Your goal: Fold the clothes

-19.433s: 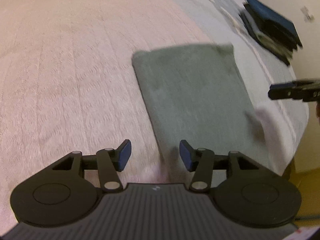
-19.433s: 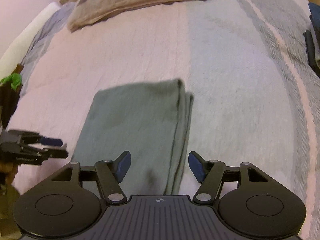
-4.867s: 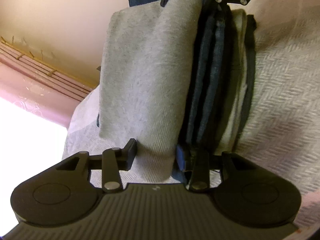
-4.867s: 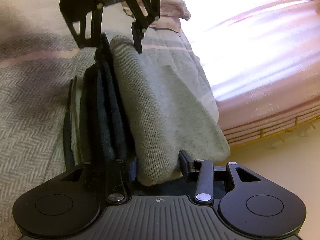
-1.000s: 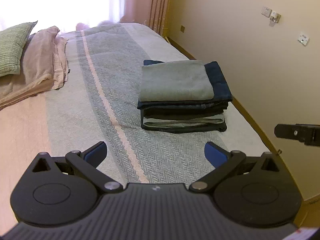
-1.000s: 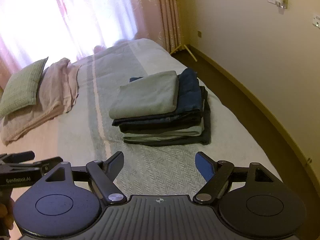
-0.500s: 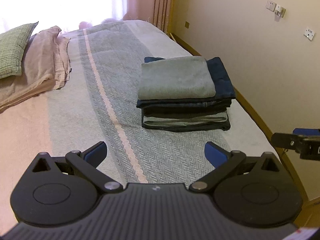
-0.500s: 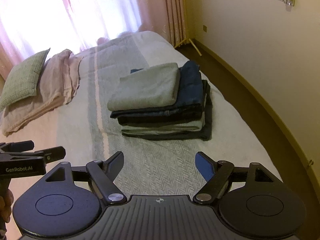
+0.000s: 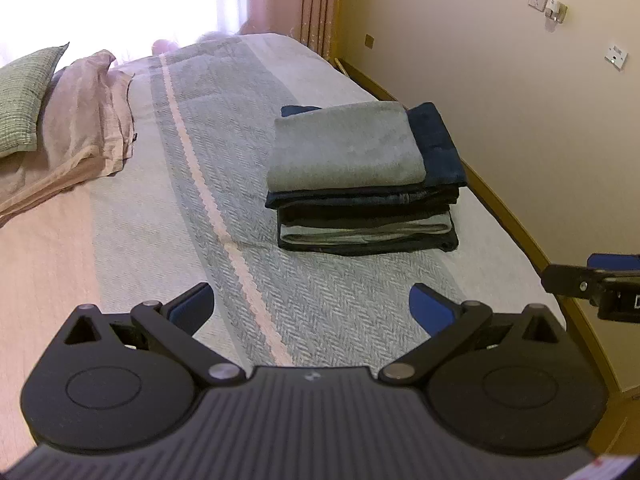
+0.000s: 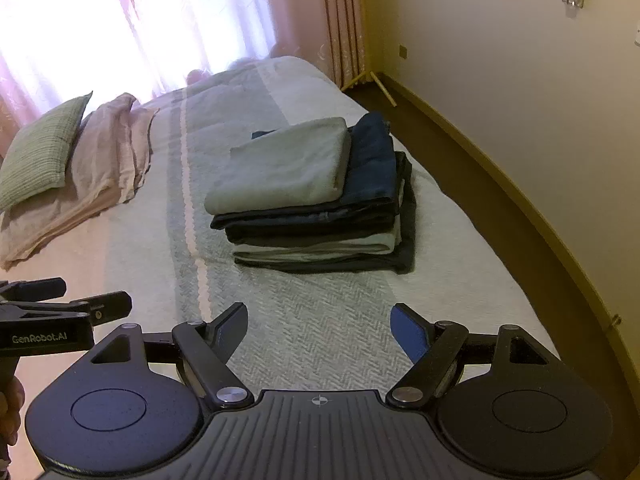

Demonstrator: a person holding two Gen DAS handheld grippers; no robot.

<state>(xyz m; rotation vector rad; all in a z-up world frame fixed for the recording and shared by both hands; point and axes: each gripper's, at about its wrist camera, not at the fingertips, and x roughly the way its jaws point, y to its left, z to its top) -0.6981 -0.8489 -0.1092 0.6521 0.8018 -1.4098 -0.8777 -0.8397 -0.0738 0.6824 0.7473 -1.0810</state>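
A folded grey-green garment lies on top of a neat stack of folded dark clothes near the bed's right edge. My left gripper hangs open above the bedspread, well short of the stack, nothing between its blue pads. My right gripper is open too and empty, also back from the stack. The right gripper's fingers poke in at the left wrist view's right edge. At the right wrist view's left edge, the left gripper's fingers show.
The bed has a striped grey and pink spread. A green pillow and a pink folded cover lie at its head. A cream wall and dark floor strip run along the right side. Curtains hang behind.
Both grippers have drawn a little further back and up from the stack, staying open. The stack has not moved.
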